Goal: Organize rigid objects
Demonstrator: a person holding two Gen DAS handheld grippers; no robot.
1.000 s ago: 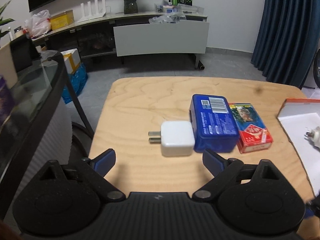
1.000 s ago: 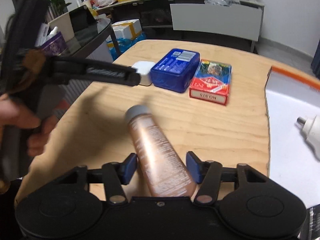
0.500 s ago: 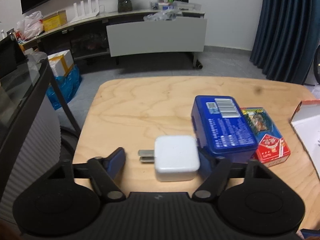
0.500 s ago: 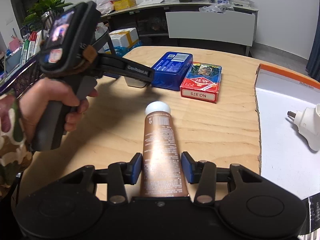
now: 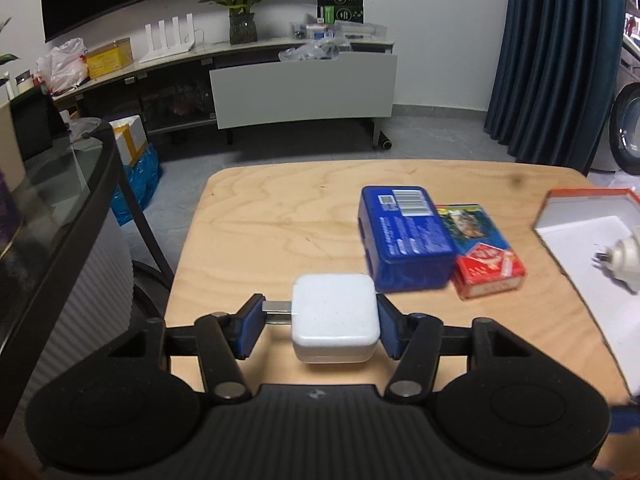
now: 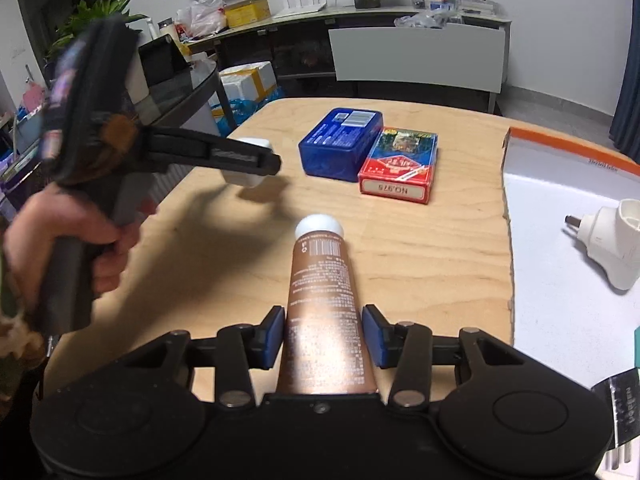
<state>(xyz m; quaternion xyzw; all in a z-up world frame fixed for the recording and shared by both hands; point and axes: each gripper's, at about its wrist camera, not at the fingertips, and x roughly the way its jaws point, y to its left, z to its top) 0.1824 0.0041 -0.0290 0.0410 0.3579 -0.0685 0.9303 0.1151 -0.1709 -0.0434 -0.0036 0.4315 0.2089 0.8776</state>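
Observation:
A white charger (image 5: 335, 322) with its metal prongs pointing left hangs between the blue pads of my left gripper (image 5: 320, 330), whose jaws are closing on it. In the right wrist view the charger (image 6: 248, 162) hangs just above the wooden table (image 6: 420, 264), casting a shadow. My right gripper (image 6: 323, 336) grips a brown tube (image 6: 324, 292) with a white cap that points away from me. Its jaws are easing open a little, the pads still against the tube's sides. A blue tin (image 5: 404, 236) and a red card box (image 5: 480, 252) lie side by side mid-table.
An orange-rimmed white box (image 6: 560, 148) lies at the table's right with a white plug adapter (image 6: 612, 240) in it. A hand (image 6: 60, 240) holds the left gripper's handle. A dark glass-topped table (image 5: 60, 208) stands left of the wooden table, a low cabinet (image 5: 304, 88) behind it.
The left gripper moved over the white charger, closed on it and raised it off the table. The right gripper closed on the brown tube and straightened it.

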